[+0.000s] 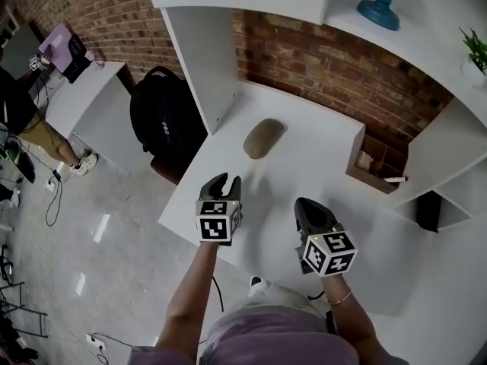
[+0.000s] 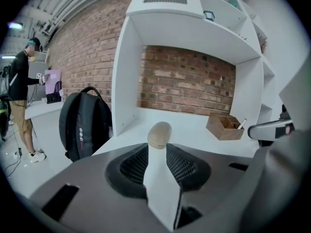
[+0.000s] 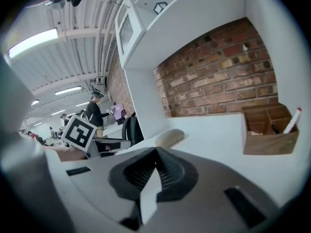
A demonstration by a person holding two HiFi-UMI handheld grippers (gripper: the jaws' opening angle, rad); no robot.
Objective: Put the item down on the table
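Observation:
A tan, oval, stone-like item point(image 1: 263, 138) lies on the white table point(image 1: 319, 150), under the shelf. It shows straight ahead in the left gripper view point(image 2: 159, 134) and left of centre in the right gripper view point(image 3: 169, 137). My left gripper point(image 1: 222, 181) hovers near the table's left front edge, a short way in front of the item and apart from it. Its jaws point(image 2: 158, 148) stand narrowly open with only bare table showing between them. My right gripper point(image 1: 306, 204) hangs to the right at the same depth, its jaws point(image 3: 155, 152) shut on nothing.
A black backpack point(image 1: 163, 120) stands on the floor left of the table. A wooden box point(image 1: 373, 162) with a marker sits at the back right. White shelf walls point(image 1: 205, 59) rise behind, carrying a blue stand point(image 1: 380, 6) and a plant point(image 1: 475, 52). A person stands far left point(image 2: 22, 86).

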